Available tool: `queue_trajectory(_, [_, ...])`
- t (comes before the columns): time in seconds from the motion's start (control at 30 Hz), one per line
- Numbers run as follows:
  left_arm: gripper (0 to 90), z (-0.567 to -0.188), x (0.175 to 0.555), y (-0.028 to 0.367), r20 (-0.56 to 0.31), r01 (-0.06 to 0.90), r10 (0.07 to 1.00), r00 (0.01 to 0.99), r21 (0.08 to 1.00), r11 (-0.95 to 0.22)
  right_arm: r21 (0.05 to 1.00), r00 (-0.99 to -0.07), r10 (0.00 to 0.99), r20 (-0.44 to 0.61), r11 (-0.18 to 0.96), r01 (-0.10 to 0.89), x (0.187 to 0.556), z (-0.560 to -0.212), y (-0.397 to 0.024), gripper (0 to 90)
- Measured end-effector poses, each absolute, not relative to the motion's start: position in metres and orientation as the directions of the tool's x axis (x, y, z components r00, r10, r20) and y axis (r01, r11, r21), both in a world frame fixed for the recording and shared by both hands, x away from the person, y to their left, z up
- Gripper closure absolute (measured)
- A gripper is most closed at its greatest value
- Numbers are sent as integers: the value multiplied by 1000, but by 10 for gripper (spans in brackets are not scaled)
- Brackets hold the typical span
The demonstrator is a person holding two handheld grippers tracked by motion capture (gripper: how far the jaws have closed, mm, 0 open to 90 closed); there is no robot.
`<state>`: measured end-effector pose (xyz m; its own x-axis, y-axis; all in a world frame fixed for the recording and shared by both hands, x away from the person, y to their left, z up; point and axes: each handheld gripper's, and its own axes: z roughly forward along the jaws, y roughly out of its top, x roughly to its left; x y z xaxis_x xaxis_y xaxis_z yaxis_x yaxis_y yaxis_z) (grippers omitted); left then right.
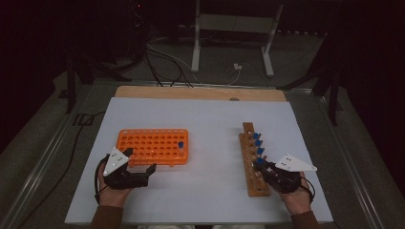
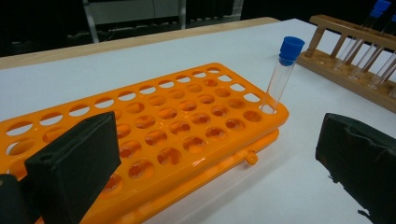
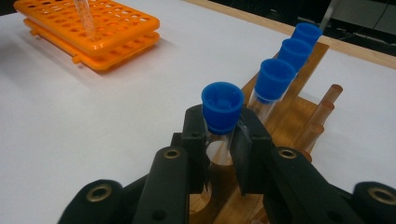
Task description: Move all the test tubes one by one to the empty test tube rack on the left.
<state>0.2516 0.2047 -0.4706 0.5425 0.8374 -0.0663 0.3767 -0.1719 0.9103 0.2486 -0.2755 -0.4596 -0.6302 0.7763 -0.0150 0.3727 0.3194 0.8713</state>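
Note:
An orange multi-hole rack (image 1: 153, 145) lies at the left of the white sheet, with one blue-capped tube (image 1: 181, 144) standing in its right end. My left gripper (image 1: 141, 160) is open at the rack's near edge; in the left gripper view its pads flank the rack (image 2: 163, 126) and that tube (image 2: 282, 74) leans at the far corner. At the right lies a wooden rack (image 1: 253, 162) holding several blue-capped tubes. My right gripper (image 3: 223, 140) is shut on the nearest tube (image 3: 222, 109), just below its cap, with the tube still upright in the wooden rack (image 3: 289, 112).
Three more capped tubes (image 3: 294, 53) stand behind the gripped one. The white sheet (image 1: 210, 119) covers a wooden tabletop (image 1: 191, 91). A white stand (image 1: 234, 28) and cables (image 1: 162, 57) are on the floor beyond the table.

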Motion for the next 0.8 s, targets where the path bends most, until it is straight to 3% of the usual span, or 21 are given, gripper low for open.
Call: queue_trajectory(0.8, [6,-471,252,204,-64,380,837,544,908,-177,874,-640,769,-7,315,370,251,-429,-283,763])
